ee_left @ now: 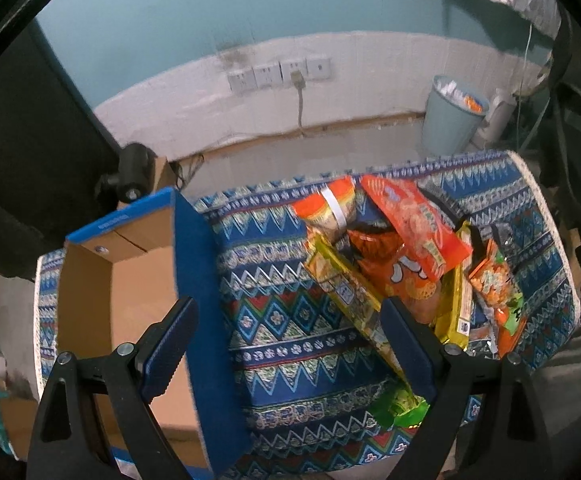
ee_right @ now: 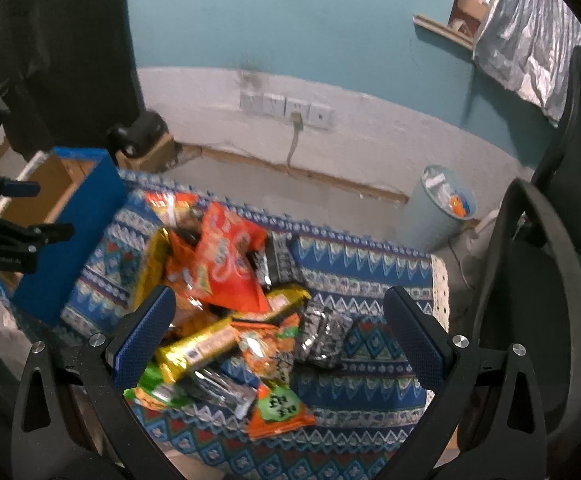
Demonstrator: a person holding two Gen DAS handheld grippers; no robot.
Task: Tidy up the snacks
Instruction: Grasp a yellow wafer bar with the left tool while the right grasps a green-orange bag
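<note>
A pile of snack packets (ee_left: 402,256) lies on a table with a blue patterned cloth (ee_left: 290,328). Orange bags, yellow bars and green packets are heaped together. A cardboard box with blue walls (ee_left: 130,280) stands open at the table's left end. My left gripper (ee_left: 290,320) hovers open above the cloth between box and pile, holding nothing. In the right wrist view the same pile (ee_right: 226,304) sits centre, with silver-black packets (ee_right: 322,336) at its right. My right gripper (ee_right: 278,320) is open above the pile, empty. The left gripper (ee_right: 22,216) shows at that view's left edge by the box (ee_right: 70,240).
A pale blue waste bin (ee_left: 450,120) with rubbish stands on the floor beyond the table. Wall sockets (ee_left: 282,74) with a plugged cable are on the white and teal wall. A black office chair (ee_right: 550,260) stands close at the table's right end.
</note>
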